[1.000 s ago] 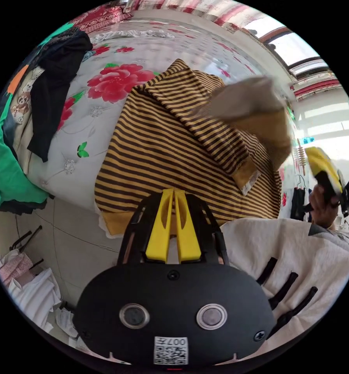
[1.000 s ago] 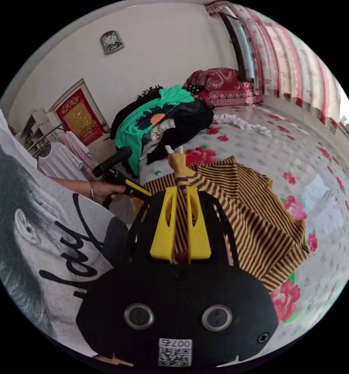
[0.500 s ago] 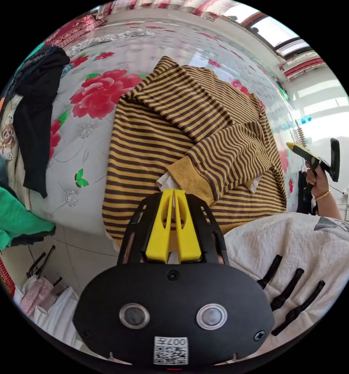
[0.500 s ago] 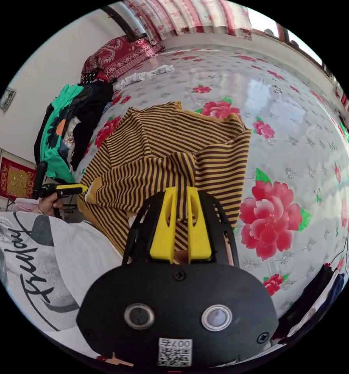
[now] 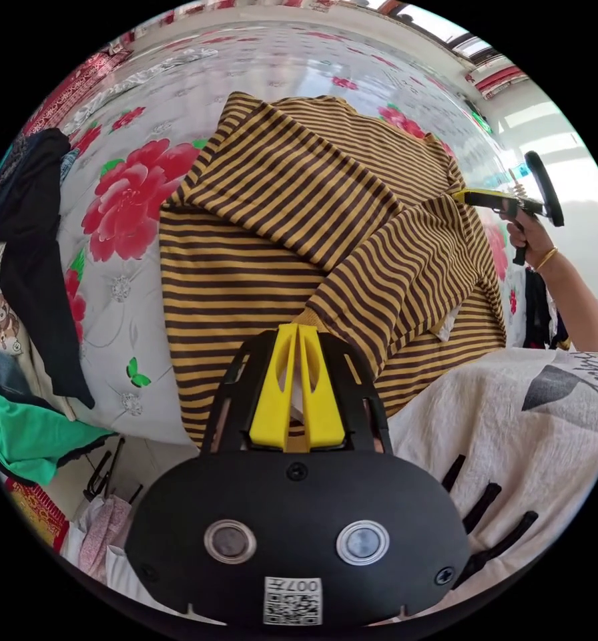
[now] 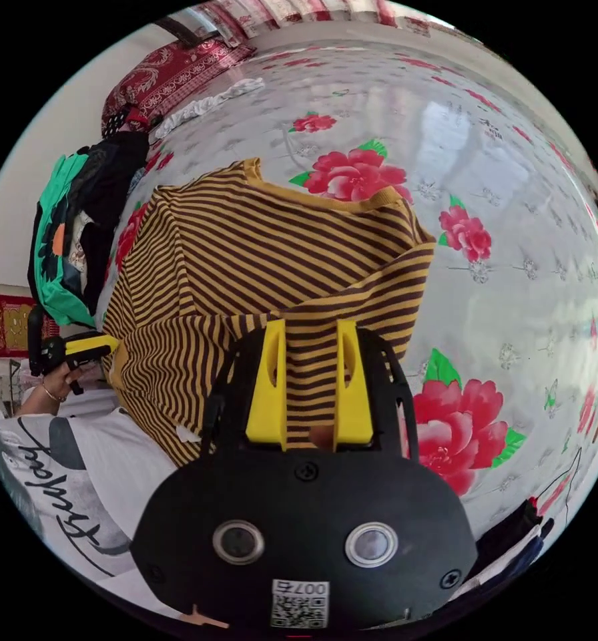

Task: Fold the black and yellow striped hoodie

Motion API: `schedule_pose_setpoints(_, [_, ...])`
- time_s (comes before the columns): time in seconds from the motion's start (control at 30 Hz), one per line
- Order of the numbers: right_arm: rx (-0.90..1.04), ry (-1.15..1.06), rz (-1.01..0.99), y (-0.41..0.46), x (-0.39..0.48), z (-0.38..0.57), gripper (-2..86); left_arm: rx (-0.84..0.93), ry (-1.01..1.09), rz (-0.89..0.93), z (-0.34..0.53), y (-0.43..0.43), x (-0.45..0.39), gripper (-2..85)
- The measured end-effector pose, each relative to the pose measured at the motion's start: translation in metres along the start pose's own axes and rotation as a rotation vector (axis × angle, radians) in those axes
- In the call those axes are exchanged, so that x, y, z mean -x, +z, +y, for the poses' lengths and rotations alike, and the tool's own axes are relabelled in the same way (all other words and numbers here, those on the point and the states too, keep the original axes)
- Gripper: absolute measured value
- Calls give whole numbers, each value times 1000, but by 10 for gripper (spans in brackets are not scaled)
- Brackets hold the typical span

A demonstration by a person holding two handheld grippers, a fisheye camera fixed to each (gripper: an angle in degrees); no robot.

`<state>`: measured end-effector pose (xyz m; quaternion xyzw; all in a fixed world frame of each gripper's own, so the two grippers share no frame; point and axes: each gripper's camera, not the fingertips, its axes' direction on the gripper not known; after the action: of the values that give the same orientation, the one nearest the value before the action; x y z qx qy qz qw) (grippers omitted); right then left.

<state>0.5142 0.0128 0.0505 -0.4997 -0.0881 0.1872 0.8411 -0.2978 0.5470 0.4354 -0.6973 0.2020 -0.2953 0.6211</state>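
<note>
The black and yellow striped hoodie (image 5: 245, 267) lies flat on the flowered bed, with one sleeve (image 5: 392, 274) folded across its body. My left gripper (image 5: 297, 328) is shut on that sleeve's yellow cuff (image 5: 307, 319), near the bed's edge. The left gripper (image 6: 112, 342) also appears at the hoodie's side in the right gripper view. My right gripper (image 6: 311, 325) hangs just over the hoodie (image 6: 279, 247) with its jaws apart and striped cloth showing between them. A hand holds the right gripper (image 5: 460, 195) at the hoodie's far side.
A heap of green and black clothes (image 5: 19, 267) lies along one side of the bed (image 5: 132, 120). A red pillow (image 6: 172, 73) sits at the bed's head. The person's white shirt (image 5: 512, 427) is close by. Loose clothes (image 5: 105, 534) lie on the floor.
The sleeve was swung across and laid on the hoodie's body. My right jaws have opened off the cloth. My left gripper moved in onto the cuff.
</note>
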Motion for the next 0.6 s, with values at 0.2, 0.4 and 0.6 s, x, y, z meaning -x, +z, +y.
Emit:
schedule_pose_setpoints(0.2, [-106,7,74,-21,-16,8,12,51,68,-84,-19,6,-25,-10])
schedule_pose_setpoints(0.4, [-159,180,147,-61,-88,20,6,4,179,-80,-53,0,-72,-10])
schedule_pose_setpoints(0.6, [-263,387,76,-72,-133,54,20,51,214,-126,-58,9,-91,-10])
